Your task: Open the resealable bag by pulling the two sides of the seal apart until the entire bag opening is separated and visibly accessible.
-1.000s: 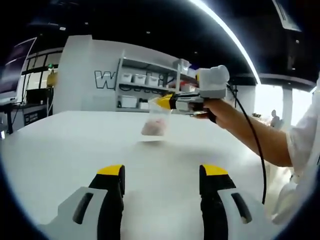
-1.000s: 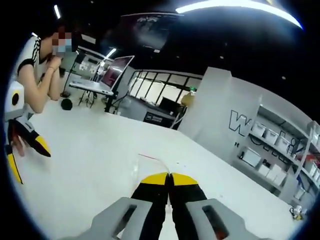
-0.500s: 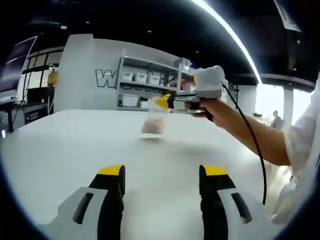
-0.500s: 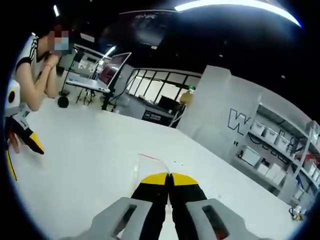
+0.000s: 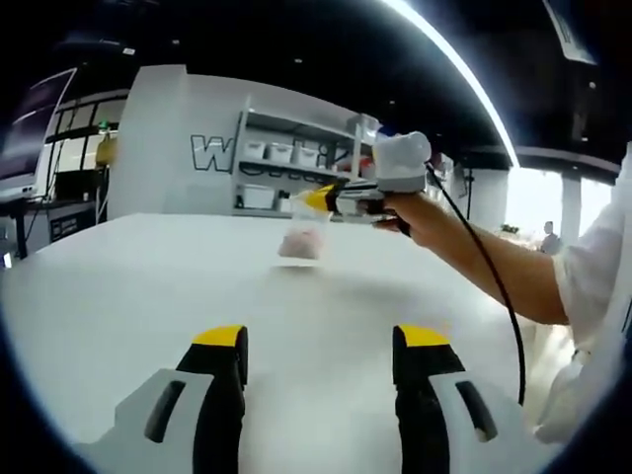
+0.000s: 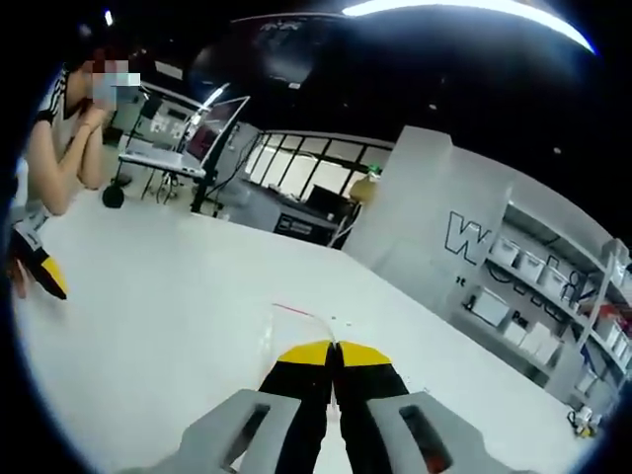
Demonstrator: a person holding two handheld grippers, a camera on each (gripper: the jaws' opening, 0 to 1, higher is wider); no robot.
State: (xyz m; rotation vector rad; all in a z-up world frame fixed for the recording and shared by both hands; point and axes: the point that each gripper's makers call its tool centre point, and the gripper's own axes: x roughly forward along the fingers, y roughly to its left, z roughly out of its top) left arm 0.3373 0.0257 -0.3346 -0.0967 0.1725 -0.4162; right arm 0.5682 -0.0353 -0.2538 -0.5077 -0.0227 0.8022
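Holding my right gripper jaws clenched on the resealable bag above the white surface | left gripper jaws released | wall lettering starts "W", rest unreadable.

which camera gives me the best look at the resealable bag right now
The left gripper view: the resealable bag hangs whole there, pinkish contents at its bottom, top edge pinched in the right gripper above the table. The right gripper view catches just a clear edge of it with a red line beyond the closed jaws.
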